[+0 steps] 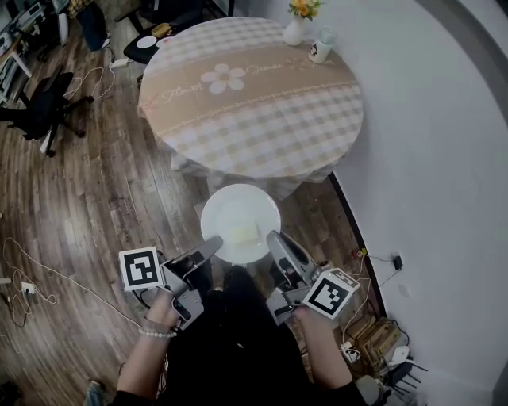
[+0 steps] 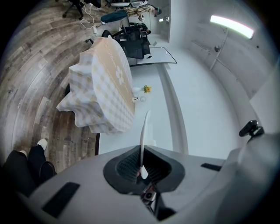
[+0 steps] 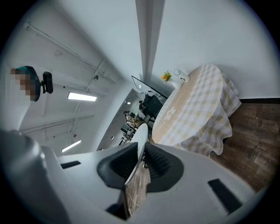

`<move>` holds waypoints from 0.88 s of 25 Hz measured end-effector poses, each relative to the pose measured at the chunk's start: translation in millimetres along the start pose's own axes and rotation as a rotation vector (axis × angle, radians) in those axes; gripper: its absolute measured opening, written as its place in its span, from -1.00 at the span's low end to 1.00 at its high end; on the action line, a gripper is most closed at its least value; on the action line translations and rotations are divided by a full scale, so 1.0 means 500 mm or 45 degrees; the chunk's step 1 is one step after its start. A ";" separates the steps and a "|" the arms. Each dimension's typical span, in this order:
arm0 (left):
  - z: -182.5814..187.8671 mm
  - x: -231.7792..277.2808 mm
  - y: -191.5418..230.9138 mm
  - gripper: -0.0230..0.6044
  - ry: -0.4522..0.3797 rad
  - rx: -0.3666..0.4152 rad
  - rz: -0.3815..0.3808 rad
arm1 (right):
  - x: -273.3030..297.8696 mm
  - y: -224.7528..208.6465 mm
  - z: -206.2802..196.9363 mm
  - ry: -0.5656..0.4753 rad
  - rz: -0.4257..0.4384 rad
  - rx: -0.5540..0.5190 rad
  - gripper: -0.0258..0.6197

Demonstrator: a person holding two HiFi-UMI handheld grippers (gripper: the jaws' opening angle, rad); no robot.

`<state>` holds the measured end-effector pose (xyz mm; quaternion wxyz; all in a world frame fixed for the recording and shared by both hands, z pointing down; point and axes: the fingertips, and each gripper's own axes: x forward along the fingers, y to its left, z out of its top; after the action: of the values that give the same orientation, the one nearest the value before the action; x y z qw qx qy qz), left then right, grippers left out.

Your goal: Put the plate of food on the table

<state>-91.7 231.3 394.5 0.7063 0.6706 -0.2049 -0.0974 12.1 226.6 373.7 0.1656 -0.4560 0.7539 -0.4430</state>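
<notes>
A white plate (image 1: 238, 214) with a pale yellow piece of food (image 1: 243, 232) is held over the wooden floor, just short of the near edge of the round table (image 1: 262, 151). My left gripper (image 1: 216, 243) is shut on the plate's left rim, and my right gripper (image 1: 272, 238) is shut on its right rim. In the left gripper view the plate (image 2: 143, 135) shows edge-on between the jaws. The right gripper view shows the same plate (image 3: 140, 136) edge-on, pinched between the pads.
The table wears a checked beige cloth with a flower print. At its far right stand a white vase of flowers (image 1: 297, 22) and a mug (image 1: 321, 46). A white wall (image 1: 429, 158) runs along the right. Office chairs (image 1: 44, 107) and cables (image 1: 32, 285) lie at the left.
</notes>
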 end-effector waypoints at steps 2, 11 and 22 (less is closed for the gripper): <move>0.008 0.048 -0.013 -0.90 -0.018 -0.006 -0.002 | 0.006 -0.023 0.046 0.020 0.019 0.005 -0.83; 0.069 0.095 -0.027 -0.90 -0.101 -0.014 -0.009 | 0.067 -0.038 0.112 0.083 0.075 -0.030 -0.83; 0.091 0.187 -0.049 -0.90 -0.111 0.003 -0.019 | 0.078 -0.086 0.197 0.090 0.103 -0.039 -0.83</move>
<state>-23.6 149.4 386.1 0.6952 0.6680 -0.2306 -0.1316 79.0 134.9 360.5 0.1497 -0.4116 0.7838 -0.4403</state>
